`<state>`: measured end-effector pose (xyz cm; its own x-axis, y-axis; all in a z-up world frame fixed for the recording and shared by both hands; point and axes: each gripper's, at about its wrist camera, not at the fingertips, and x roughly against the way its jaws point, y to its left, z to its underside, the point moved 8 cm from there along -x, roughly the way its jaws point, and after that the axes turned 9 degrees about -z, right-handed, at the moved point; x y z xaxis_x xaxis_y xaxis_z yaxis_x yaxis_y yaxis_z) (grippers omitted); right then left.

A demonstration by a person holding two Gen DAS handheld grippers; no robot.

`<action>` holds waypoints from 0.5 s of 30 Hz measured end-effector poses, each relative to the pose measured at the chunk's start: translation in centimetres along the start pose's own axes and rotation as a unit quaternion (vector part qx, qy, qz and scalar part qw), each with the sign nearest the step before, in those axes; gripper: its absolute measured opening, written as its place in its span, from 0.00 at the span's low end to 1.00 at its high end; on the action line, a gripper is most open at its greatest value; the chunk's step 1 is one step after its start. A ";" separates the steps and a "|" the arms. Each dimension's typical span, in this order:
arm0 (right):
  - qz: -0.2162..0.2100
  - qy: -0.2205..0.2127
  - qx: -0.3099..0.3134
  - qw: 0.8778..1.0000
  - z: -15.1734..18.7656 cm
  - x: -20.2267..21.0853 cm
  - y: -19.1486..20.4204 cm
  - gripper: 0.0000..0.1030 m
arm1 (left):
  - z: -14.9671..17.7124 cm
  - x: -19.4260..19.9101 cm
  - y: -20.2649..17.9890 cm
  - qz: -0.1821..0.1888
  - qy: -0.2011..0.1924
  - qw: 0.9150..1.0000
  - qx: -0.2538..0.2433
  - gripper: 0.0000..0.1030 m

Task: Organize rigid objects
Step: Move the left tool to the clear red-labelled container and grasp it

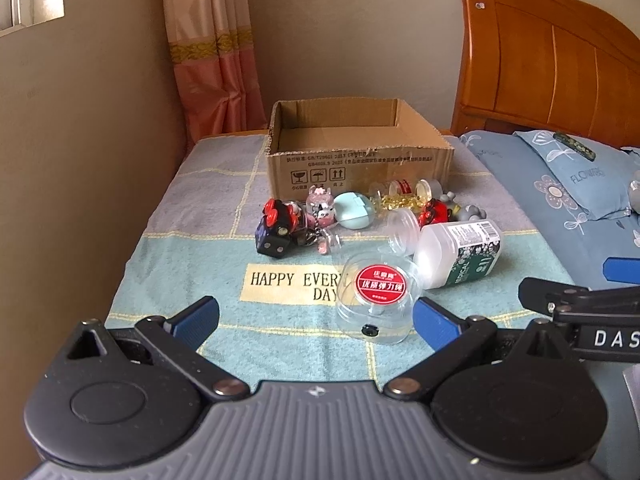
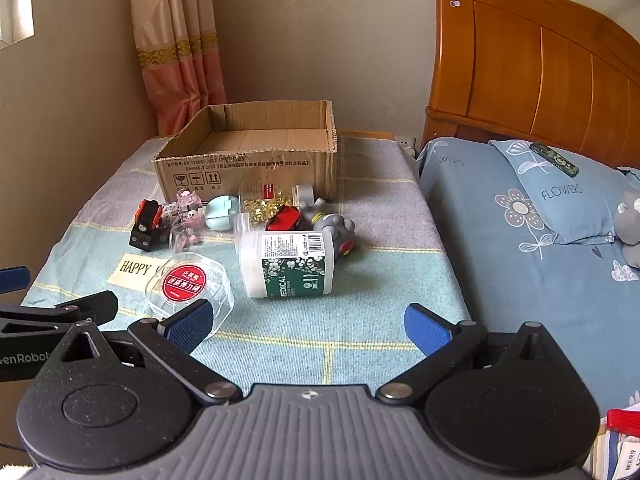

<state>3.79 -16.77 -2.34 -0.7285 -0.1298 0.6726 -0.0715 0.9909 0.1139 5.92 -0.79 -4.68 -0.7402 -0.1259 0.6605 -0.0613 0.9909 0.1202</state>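
A cluster of small rigid things lies on the cloth (image 1: 192,264) of a table, just in front of an open cardboard box (image 1: 360,168) that stands toward the table's far edge. Nearest the near edge is a clear round case (image 1: 378,304) with a red label, lying partly over the cloth's "HAPPY EVERY DAY" patch. Just beside it, toward the right edge, a white bottle (image 1: 460,254) with a green label lies on its side, its clear lid (image 1: 402,232) hinged open. Behind these, close to the box's front wall, sit a black cube (image 1: 273,238), a red-and-black toy (image 1: 280,210), a pink figure (image 1: 320,204), a mint egg-shaped case (image 1: 354,210), a tipped jar of yellow capsules (image 1: 394,196), a red toy car (image 1: 434,210) and a grey figure (image 1: 470,212).

The left gripper (image 1: 316,318) hovers over the near edge, its blue fingers spread wide; the right fingertip sits just beside the clear case. The right gripper (image 2: 308,322) hangs beside it, fingers equally wide apart and empty, the bottle lying ahead between them.

Right of the table is a bed (image 2: 480,216) with blue floral bedding and a wooden headboard (image 2: 540,64); a curtain (image 2: 176,40) hangs in the far corner.
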 end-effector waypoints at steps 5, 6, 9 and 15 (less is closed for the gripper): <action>0.001 -0.004 -0.001 1.000 0.0 0.0 -0.2 1.00 | -0.1 -0.1 -0.2 0.009 -0.009 1.000 -0.001 0.99; 0.001 -0.005 -0.001 1.000 0.0 0.0 -0.2 1.00 | -0.1 -0.2 -0.3 0.011 -0.009 1.000 -0.001 0.99; 0.001 -0.005 -0.002 1.000 0.0 -0.1 -0.3 1.00 | 0.0 -0.6 -0.6 0.017 -0.009 1.000 -0.008 0.99; -0.004 -0.006 -0.004 1.000 -0.2 -0.6 -0.9 1.00 | 0.2 -1.6 -1.6 0.043 -0.003 0.999 -0.029 0.99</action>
<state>4.40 -17.60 -2.65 -0.7363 -0.1377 0.6625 -0.0725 0.9895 0.1251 7.02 -2.18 -6.09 -0.7445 -0.0407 0.6664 0.0407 0.9935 0.1061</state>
